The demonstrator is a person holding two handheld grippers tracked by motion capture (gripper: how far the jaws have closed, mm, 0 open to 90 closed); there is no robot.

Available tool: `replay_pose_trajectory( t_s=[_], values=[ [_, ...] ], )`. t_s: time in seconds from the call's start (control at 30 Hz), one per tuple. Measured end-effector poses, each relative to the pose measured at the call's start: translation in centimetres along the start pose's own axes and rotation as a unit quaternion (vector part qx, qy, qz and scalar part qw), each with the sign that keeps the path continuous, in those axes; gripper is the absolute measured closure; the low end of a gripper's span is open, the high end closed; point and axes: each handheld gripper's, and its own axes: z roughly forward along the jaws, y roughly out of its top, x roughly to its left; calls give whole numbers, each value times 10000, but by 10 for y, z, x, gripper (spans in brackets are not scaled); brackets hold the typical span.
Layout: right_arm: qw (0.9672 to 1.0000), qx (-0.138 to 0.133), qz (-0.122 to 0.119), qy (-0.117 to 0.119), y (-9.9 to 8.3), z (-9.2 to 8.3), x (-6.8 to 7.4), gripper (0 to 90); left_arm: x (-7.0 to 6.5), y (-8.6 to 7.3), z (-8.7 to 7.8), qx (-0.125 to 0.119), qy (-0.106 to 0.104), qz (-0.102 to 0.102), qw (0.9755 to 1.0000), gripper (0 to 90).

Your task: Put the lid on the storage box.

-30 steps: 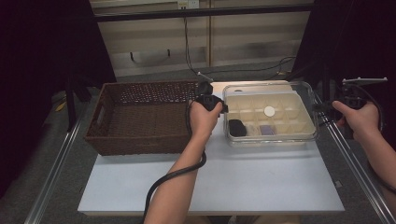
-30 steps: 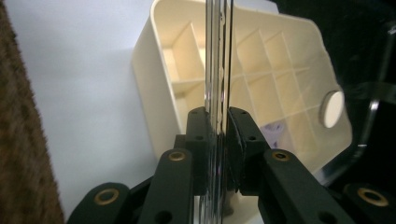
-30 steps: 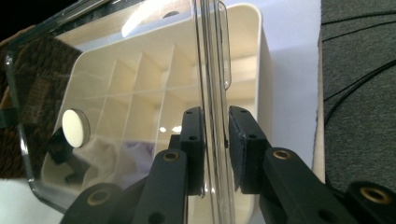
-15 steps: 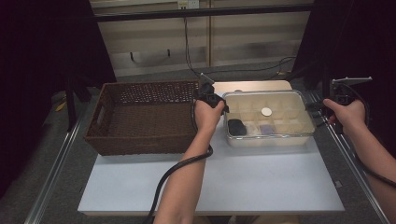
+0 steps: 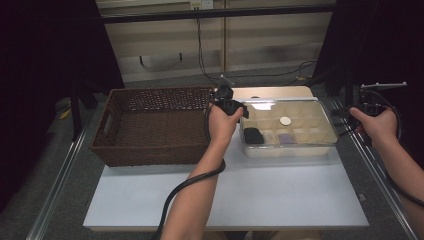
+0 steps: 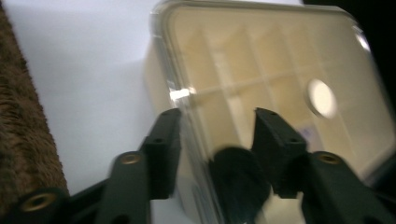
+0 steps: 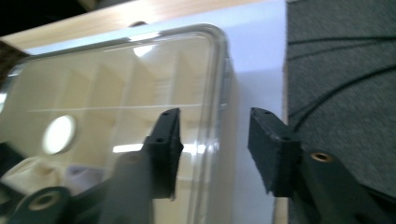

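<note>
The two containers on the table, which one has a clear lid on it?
The compartment box on the right, its lid glinting; the wicker basket on the left stands open.

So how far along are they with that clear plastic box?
The clear compartment box sits on the white table beside the wicker basket, lid on, a few small items inside. Both jaws have just been opening: the left gripper straddles one end's rim, the right gripper the other, pads apart from it. So setting it down looks done. What comes next, perhaps taking the lid off, is only a guess.
</note>
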Motion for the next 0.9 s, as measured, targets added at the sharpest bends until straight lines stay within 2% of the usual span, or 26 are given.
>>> replay_pose_trajectory(
  t_s=[0.03,0.07,0.1,0.13,0.17,0.2,0.23,0.27,0.3,0.33,0.4,0.43,0.47,0.5,0.57,0.67,0.7,0.73,0.9],
  values=[
    [10000,0,0,0,0,0,0,500,0,0,0,0,0,0,10000,504],
    [9996,-124,-244,89,-5,-10,7,457,-5,-5,-10,-46,-12,216,9998,491],
    [9994,-155,-268,151,-7,-13,10,442,-7,-8,-16,-24,-10,368,9993,479],
    [9994,-155,-268,151,-7,-13,10,442,-7,-8,-16,-24,-10,368,9993,456],
    [9989,-212,-340,239,-10,-17,14,434,-11,-14,-22,-75,-122,479,9988,456],
    [9983,-267,-445,274,-13,-22,20,410,-13,-17,-27,-76,-125,606,9981,437],
    [9968,-345,-669,267,-20,-29,29,399,-18,-25,-34,-68,-270,769,9966,416],
    [9968,-345,-669,267,-20,-29,29,399,-18,-25,-34,-68,-270,769,9966,396],
    [9957,-379,-788,309,-24,-31,33,394,-19,-29,-36,-53,-238,844,9961,396],
    [9946,-330,-909,380,-32,-35,42,387,-23,-37,-41,-71,-296,919,9953,390],
    [9939,-328,-972,405,-35,-36,45,378,-24,-42,-43,-71,-325,959,9948,381],
    [9926,-243,-1120,401,-45,-39,53,363,-26,-50,-46,-59,-379,1089,9933,371],
    [9926,-243,-1120,401,-45,-39,53,363,-26,-50,-46,-59,-379,1089,9933,366],
    [9916,-144,-1210,443,-53,-40,58,355,-27,-56,-46,-77,-406,1120,9928,363],
    [9910,-143,-1250,467,-58,-41,60,354,-27,-66,-46,-66,-476,1171,9920,359],
    [9881,-22,-1428,576,-75,-41,67,333,-30,-82,-46,-20,-556,1362,9891,349],
    [9881,-22,-1428,576,-75,-41,67,333,-30,-82,-46,-20,-556,1362,9891,348],
    [9864,3,-1523,610,-81,-42,70,332,-32,-89,-46,16,-599,1409,9882,339],
    [9843,-23,-1587,771,-94,-46,75,326,-32,-105,-46,26,-643,1533,9861,333]
  ],
)
